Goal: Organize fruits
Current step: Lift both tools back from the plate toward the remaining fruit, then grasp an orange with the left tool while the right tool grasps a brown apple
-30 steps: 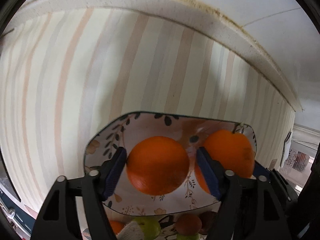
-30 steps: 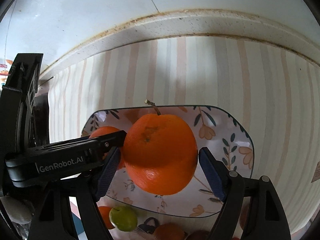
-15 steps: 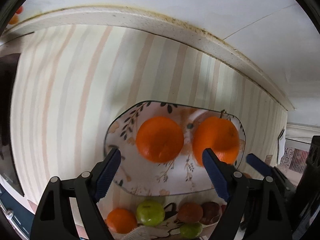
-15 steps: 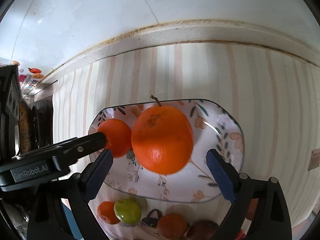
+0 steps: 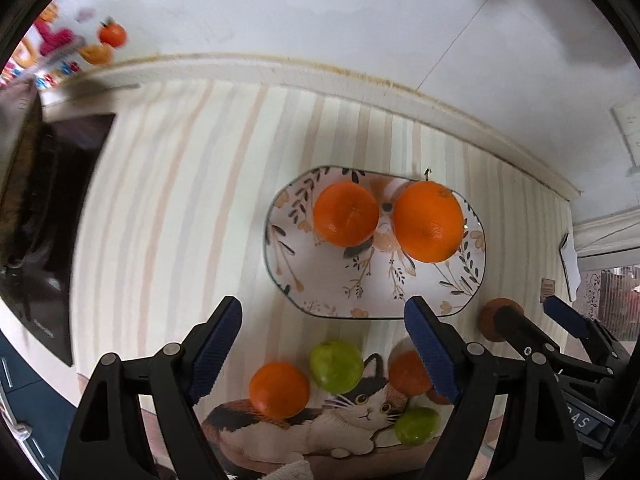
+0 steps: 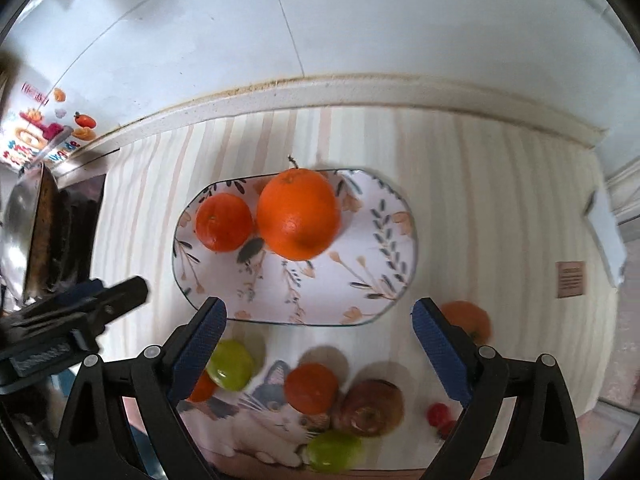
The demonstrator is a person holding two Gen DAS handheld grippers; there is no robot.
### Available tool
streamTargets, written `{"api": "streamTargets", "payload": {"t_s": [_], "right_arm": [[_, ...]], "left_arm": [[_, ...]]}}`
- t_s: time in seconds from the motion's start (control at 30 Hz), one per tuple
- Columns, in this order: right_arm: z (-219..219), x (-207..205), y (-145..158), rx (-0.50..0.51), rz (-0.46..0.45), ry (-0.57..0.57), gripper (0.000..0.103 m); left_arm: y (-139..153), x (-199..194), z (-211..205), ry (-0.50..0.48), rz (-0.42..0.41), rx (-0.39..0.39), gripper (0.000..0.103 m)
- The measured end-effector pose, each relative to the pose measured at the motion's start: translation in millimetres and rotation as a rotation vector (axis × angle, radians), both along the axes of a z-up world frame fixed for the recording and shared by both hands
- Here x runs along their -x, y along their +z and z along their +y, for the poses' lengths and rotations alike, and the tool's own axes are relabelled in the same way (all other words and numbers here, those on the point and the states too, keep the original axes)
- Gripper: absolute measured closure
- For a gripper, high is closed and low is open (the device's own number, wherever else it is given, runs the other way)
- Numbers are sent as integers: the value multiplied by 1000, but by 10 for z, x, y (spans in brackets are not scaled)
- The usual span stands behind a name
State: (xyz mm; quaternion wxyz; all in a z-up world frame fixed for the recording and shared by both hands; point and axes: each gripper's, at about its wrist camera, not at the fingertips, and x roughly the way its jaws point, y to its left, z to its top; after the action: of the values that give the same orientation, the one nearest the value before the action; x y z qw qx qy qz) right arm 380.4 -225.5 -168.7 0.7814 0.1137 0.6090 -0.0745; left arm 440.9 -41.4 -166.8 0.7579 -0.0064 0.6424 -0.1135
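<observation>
A floral oval plate (image 5: 360, 292) (image 6: 360, 280) lies on the striped cloth with two oranges on it: a smaller one (image 5: 346, 214) (image 6: 224, 222) and a larger stemmed one (image 5: 428, 222) (image 6: 298, 214). Nearer me, on a cat-print mat (image 5: 320, 428) (image 6: 260, 424), lie loose fruits: an orange (image 5: 279, 390), green fruits (image 5: 336, 366) (image 6: 232, 364), another orange (image 6: 311, 388) and a brown fruit (image 6: 370, 408). My left gripper (image 5: 322, 352) is open and empty, above the fruits. My right gripper (image 6: 320, 352) is open and empty too.
A dark stove top (image 5: 44, 216) sits at the left. An orange (image 6: 466, 320) lies on the cloth right of the plate, and a small red fruit (image 6: 438, 414) near the front edge. A white tiled wall (image 6: 320, 40) stands behind the counter.
Both grippers have let go of their oranges on the plate, opened wide and pulled back and up. The loose fruits on the mat have come into view.
</observation>
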Motion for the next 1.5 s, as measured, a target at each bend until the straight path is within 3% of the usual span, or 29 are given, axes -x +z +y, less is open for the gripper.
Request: {"api": "streamTargets", "payload": {"t_s": [0.43,0.67,0.93,1.13,1.33,1.5], "right_arm": [[209,669,578,51,-137,-8,7],[279,954,894,53,-201,-13,7],[310,1185,1070,23,-238,-31,7],[88,1164,653,-67,-139,-104,7],[-266,1122,-121,-176,7,-203,7],[-517,1149,-754,-299,110,-306,12]], "left_arm": [[634,608,113,-39,-212,-2,20],[863,918,122,-70,-285,2,20],[983,1097,146,-86,-310,18,20],[714,1024,211,-61,-238,-13,20],[37,894,305,-27,-87,-86,20],[-556,826,361,0,64,-94,20]]}}
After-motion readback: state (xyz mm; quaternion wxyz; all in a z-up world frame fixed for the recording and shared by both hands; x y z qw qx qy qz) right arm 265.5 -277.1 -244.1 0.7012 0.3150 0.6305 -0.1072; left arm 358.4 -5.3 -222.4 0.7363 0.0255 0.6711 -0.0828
